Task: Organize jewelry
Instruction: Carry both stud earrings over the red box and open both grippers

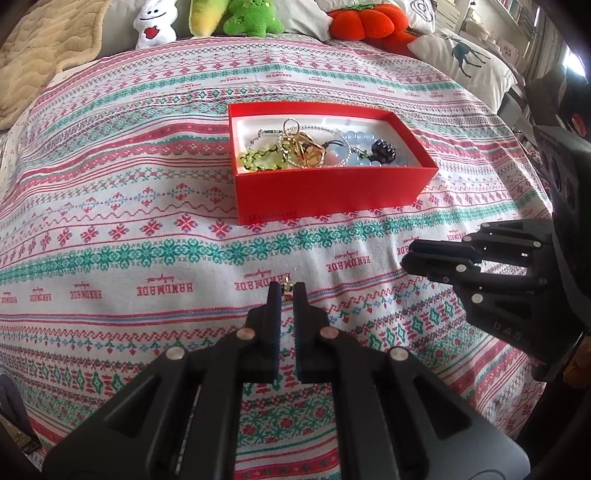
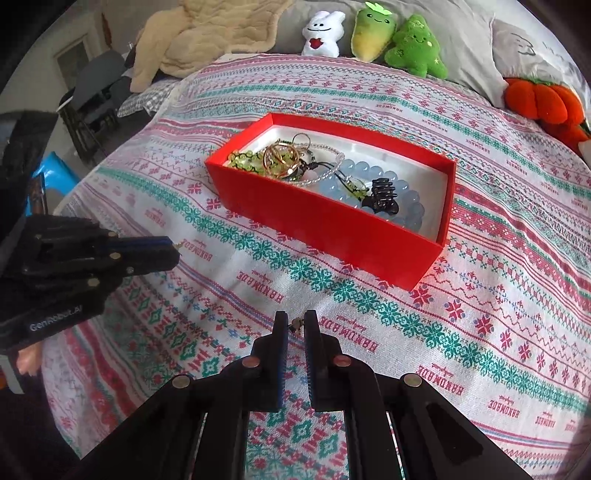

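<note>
A red box (image 1: 328, 192) (image 2: 325, 229) with a white lining sits on the patterned bedspread and holds several pieces: green beads (image 1: 258, 157), gold rings (image 1: 306, 146), blue bead bracelet (image 2: 373, 177), black hair claw (image 2: 382, 197). My left gripper (image 1: 287, 290) (image 2: 173, 249) is shut on a small gold earring (image 1: 288, 286), short of the box. My right gripper (image 2: 295, 319) (image 1: 410, 258) is shut on a small dark-and-gold earring (image 2: 296, 325), also short of the box.
Plush toys line the far edge of the bed: white bunny (image 2: 321, 35), green ones (image 2: 413, 48), orange pumpkin (image 2: 543, 99). A beige blanket (image 2: 207, 33) lies at the back left. A deer-print pillow (image 1: 465, 59) is at the back right.
</note>
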Demonstrator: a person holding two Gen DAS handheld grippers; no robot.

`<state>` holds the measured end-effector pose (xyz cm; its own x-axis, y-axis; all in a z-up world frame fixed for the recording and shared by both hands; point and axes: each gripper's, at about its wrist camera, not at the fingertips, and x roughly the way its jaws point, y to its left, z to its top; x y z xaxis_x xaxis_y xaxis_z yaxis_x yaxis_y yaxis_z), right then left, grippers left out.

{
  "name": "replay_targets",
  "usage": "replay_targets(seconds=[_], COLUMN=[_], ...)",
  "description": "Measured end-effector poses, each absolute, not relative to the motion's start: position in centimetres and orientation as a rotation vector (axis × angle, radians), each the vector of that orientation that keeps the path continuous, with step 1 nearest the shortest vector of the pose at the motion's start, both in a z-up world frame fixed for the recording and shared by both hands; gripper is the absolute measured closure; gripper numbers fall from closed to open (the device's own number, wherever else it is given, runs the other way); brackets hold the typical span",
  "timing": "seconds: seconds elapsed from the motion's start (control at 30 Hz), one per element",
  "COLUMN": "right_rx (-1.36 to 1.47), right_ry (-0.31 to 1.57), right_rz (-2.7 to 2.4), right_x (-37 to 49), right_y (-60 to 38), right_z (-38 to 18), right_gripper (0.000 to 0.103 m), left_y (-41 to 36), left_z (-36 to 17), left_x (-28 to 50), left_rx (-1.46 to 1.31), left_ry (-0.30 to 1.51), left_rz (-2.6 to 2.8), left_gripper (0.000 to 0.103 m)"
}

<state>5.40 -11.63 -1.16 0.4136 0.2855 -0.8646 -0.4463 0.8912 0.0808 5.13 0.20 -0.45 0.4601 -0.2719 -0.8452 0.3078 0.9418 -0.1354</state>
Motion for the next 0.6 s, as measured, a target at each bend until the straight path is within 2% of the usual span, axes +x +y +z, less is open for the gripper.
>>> replay_targets(seconds=[0.6], right_rx=[-0.048], right_ry=[0.937], right_rz=[0.399], right_x=[7.9], right_y=[-14.0], right_z=[4.0], right_gripper=[0.094], left_y=[0.2], left_z=[3.3], left_x=[8.4], left_rx=[-0.04], left_ry=[0.944], left_rz=[-0.326], left_gripper=[0.096])
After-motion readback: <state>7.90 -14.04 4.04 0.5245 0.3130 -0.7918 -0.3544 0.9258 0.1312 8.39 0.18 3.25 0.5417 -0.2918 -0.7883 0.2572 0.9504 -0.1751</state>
